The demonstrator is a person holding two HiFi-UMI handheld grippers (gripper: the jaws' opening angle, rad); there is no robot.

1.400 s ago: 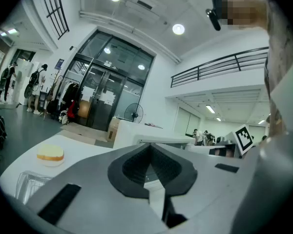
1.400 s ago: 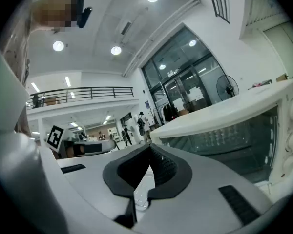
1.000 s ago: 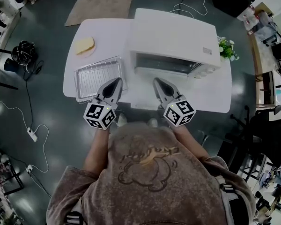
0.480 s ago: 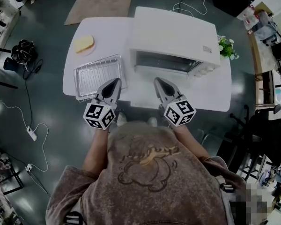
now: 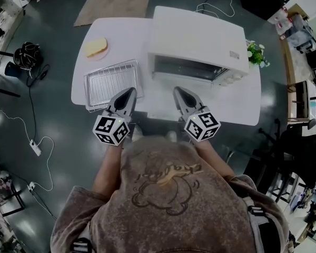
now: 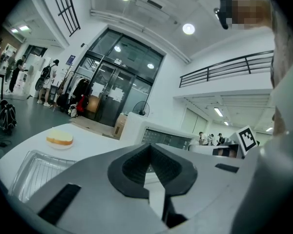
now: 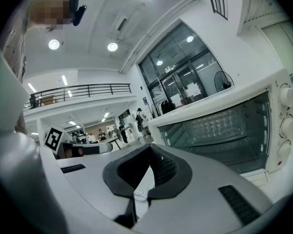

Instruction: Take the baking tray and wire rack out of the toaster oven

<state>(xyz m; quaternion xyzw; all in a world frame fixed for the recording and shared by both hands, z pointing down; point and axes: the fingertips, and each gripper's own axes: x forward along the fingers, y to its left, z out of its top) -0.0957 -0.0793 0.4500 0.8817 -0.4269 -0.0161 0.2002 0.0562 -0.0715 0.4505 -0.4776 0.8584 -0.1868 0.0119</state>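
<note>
The white toaster oven (image 5: pixel 199 46) stands on the white table (image 5: pixel 121 33) with its dark front opening (image 5: pixel 188 69) facing me. To its left on the table lies the metal baking tray (image 5: pixel 112 84), with what looks like the wire rack lying in it. My left gripper (image 5: pixel 127 93) is shut and empty, its tip over the tray's near right corner. My right gripper (image 5: pixel 178 92) is shut and empty, in front of the oven opening and apart from it. The left gripper view shows the left gripper (image 6: pixel 149 152), the tray (image 6: pixel 31 172) and the oven (image 6: pixel 161 135). The right gripper view shows the right gripper (image 7: pixel 149 152) and the oven cavity (image 7: pixel 224 130).
A slice of bread on a small plate (image 5: pixel 96 48) sits at the table's far left corner. A small flowering plant (image 5: pixel 255 54) stands right of the oven. A black bag (image 5: pixel 25 59) and cables lie on the floor to the left. Chairs stand at the right.
</note>
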